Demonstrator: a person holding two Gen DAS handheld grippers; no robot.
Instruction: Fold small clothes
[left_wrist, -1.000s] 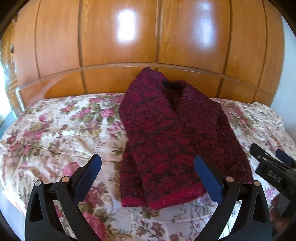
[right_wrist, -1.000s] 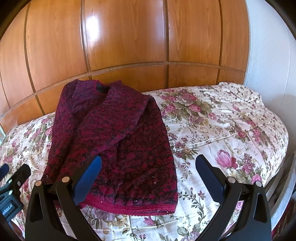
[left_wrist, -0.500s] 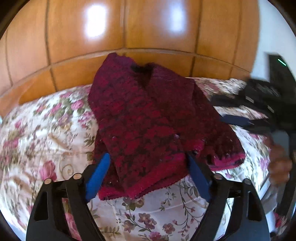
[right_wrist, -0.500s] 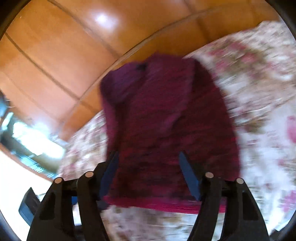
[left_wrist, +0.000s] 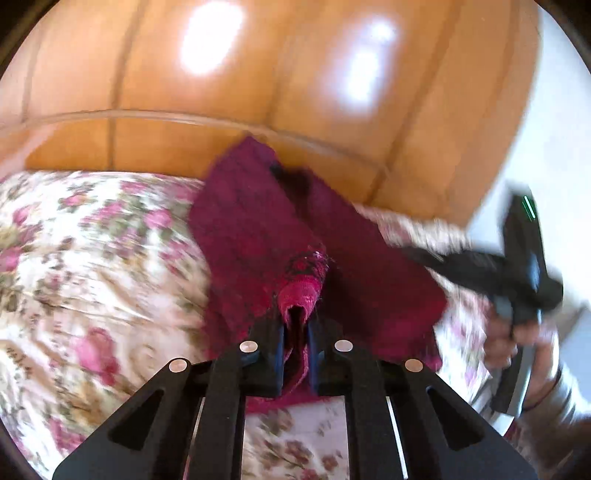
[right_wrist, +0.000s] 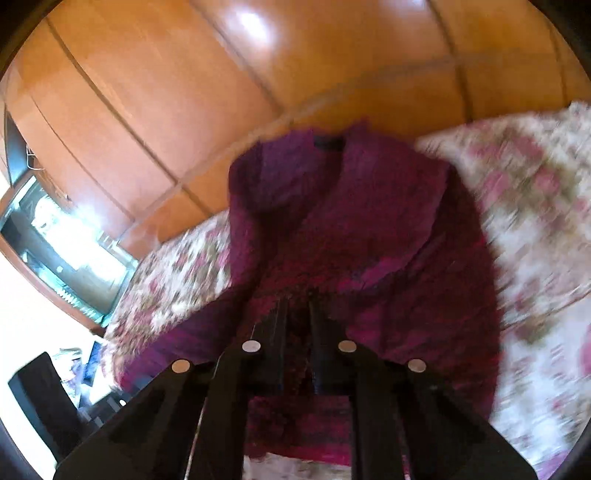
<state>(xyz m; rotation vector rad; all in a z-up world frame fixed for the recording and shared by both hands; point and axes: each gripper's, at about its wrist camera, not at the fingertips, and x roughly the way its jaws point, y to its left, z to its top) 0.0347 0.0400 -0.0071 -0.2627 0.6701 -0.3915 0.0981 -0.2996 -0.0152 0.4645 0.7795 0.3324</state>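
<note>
Behind, floral bedspread (left_wrist: 92, 266) — glossy wooden headboard (left_wrist: 277, 74).

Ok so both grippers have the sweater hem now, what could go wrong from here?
The left gripper pinches only a bunched bit of the sweater hem, so it might slip free during the lift. The right gripper has just closed on thick layers; it may drag the folded sleeves askew.

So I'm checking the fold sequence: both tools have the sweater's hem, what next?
Probably lift the hem and carry it toward the collar. Left tool and right tool have just closed on the sweater, lying lengthwise on the bedspread.
</note>
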